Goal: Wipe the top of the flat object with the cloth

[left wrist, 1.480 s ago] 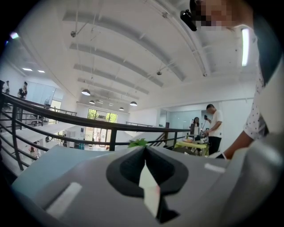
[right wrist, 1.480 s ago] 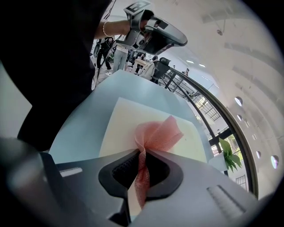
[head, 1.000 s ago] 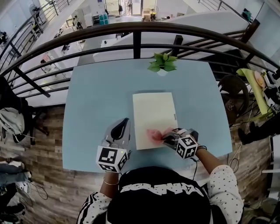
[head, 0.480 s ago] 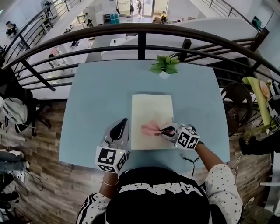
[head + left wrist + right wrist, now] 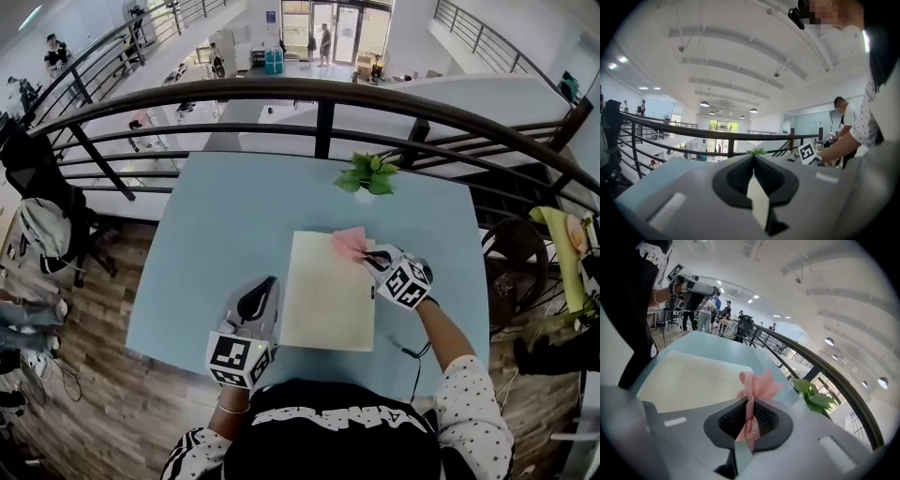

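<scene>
Head view looks steeply down on a light-blue table (image 5: pixel 216 225), and a pale flat board (image 5: pixel 328 295) is seen lying at its middle, nearer the near edge. A pink cloth (image 5: pixel 349 244) is bunched on the board's far right corner and is pinched by the right gripper (image 5: pixel 373 258), which is held over the board's right edge. In the right gripper view the jaws of the right gripper (image 5: pixel 749 404) are seen closed on a twisted strip of the cloth (image 5: pixel 757 383). The rest of the cloth is fanned out beyond the tips, against the board (image 5: pixel 693 378).

The left gripper (image 5: pixel 264 286) is held over the table's near left part, just beside the board's left edge and pointed toward the far side. Whether it touches the table cannot be told. In the left gripper view the jaws of the left gripper (image 5: pixel 753 161) are seen pressed together, and nothing is held between them.

A small green plant (image 5: pixel 367 174) stands at the middle of the table's far edge, and a dark railing (image 5: pixel 319 92) is seen curving behind it.
</scene>
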The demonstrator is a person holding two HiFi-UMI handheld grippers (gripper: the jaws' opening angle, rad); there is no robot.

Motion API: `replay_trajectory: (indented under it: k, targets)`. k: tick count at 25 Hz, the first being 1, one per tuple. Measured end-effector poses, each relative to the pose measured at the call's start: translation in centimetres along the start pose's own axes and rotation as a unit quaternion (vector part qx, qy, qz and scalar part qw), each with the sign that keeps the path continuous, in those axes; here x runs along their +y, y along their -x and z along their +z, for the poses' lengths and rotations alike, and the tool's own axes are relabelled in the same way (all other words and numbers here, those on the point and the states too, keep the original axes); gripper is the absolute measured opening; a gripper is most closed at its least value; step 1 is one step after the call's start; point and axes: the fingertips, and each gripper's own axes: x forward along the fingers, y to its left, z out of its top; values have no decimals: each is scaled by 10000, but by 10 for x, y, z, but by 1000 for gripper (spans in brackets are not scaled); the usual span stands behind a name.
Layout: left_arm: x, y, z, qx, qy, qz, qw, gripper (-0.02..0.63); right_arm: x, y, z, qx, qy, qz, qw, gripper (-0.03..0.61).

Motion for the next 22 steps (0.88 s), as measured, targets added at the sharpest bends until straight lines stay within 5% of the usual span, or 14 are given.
replay_trajectory:
  k: [9,22]
  targets:
    - [5,-15,-1,81,10,133,9999,0,-33,-29,-26,375,93,-40,9992,20]
    - [5,-26,-8,211,22,129,9997,0,-16,-52,-44,678,496,315,9960,18]
